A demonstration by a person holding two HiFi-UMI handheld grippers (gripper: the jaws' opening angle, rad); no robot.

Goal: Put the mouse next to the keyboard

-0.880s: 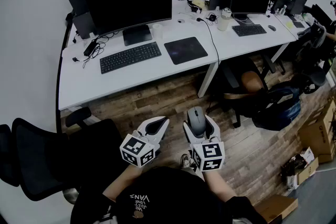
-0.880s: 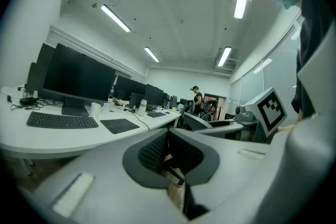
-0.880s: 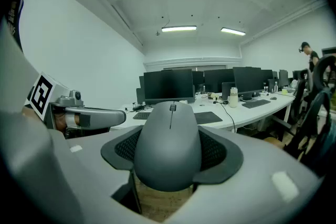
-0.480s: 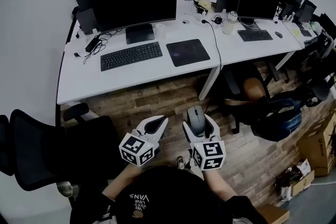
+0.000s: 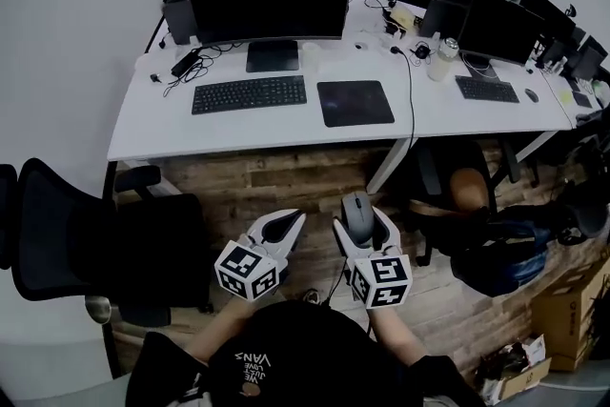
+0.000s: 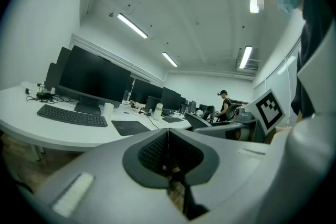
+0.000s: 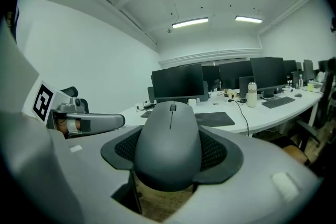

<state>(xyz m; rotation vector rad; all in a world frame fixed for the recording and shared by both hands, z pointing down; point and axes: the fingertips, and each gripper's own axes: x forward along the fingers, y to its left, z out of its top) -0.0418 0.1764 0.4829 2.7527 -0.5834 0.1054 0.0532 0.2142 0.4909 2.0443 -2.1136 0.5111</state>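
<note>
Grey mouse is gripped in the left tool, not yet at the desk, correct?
No: the right tool grips the mouse, as the right gripper view shows. It is not yet at the desk.

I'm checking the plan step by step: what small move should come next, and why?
Probably carry the right gripper forward toward the desk: it is shut on the mouse over the floor, short of the desk edge, while the keyboard lies ahead with the mouse pad to its right.
</note>
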